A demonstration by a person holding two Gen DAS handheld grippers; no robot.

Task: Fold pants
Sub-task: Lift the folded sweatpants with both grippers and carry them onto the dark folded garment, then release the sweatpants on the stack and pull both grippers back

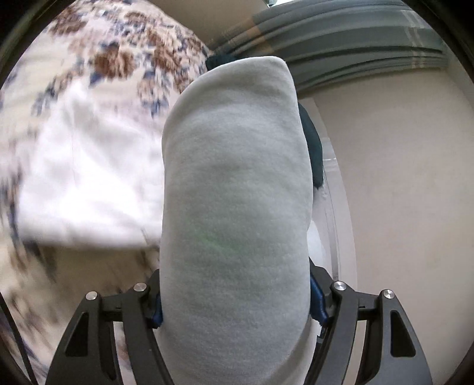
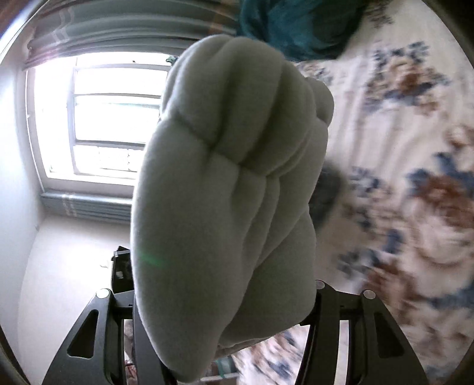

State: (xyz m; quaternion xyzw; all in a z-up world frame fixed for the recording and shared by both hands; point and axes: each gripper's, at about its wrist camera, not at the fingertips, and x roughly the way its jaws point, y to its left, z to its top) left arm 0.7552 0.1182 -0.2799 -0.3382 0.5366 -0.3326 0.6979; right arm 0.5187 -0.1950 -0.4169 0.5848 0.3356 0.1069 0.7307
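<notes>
Left gripper (image 1: pixel 235 319) was clenched on a thick bundle of pale grey fleece pants (image 1: pixel 234 192), the cloth filling the gap between its fingers (image 1: pixel 139 334) and standing up in front of the lens. Right gripper (image 2: pixel 225 325) likewise gripped the pants (image 2: pixel 231 183), here bunched into deep folds. The pants were held up above a bed with a floral bedspread (image 1: pixel 112 56), brown and blue on cream, blurred in both views. A white cloth (image 1: pixel 89 177) lay on the bedspread in the left view. A dark teal garment (image 2: pixel 296 26) lay on the bed beyond. Window (image 2: pixel 103 118) and grey-green curtain (image 1: pixel 340 38) behind.
</notes>
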